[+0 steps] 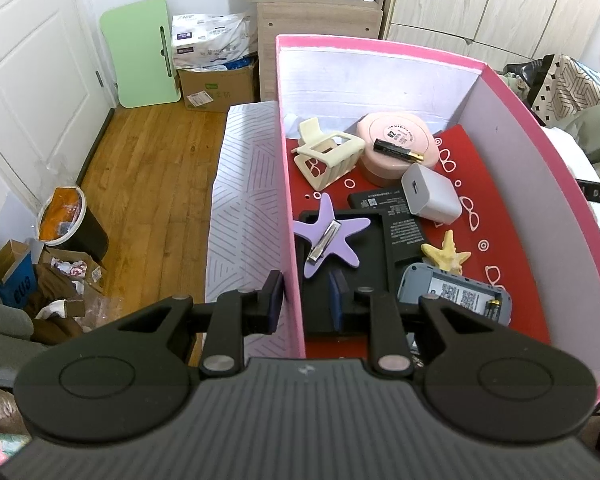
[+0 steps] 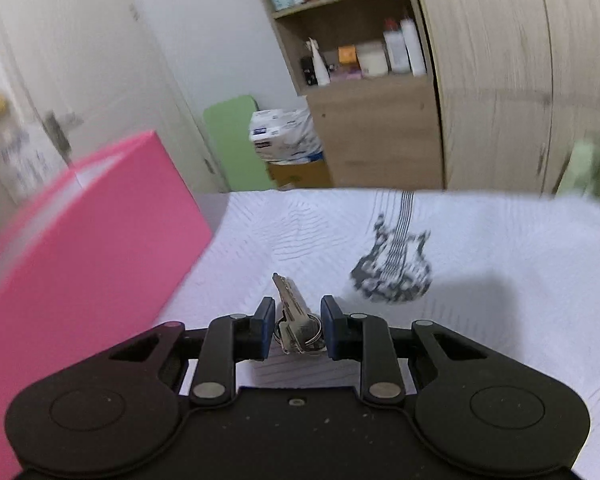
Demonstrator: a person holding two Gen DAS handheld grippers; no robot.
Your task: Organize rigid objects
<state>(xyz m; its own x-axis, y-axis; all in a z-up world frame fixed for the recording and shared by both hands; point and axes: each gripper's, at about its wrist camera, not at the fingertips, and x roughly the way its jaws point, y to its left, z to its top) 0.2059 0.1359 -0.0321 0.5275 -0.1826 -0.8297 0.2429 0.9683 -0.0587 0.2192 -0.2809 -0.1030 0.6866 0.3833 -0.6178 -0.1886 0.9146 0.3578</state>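
Right wrist view: the keys [image 2: 296, 320] lie on the white cloth [image 2: 500, 260], between the right claw [image 2: 296, 322] pads, which look closed on them. The pink box [image 1: 380, 46] already holds many things. The left claw [image 1: 306, 300] pinches its wall.

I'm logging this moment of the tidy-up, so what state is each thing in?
Pink cardboard box: open, lidless, partly filled.
Left gripper: shut on the box's side wall.
Right gripper: jaws around the keys, contact unclear.
Silver keys on a ring: lying on the white cloth.
Grey battery device: cover off, battery showing.
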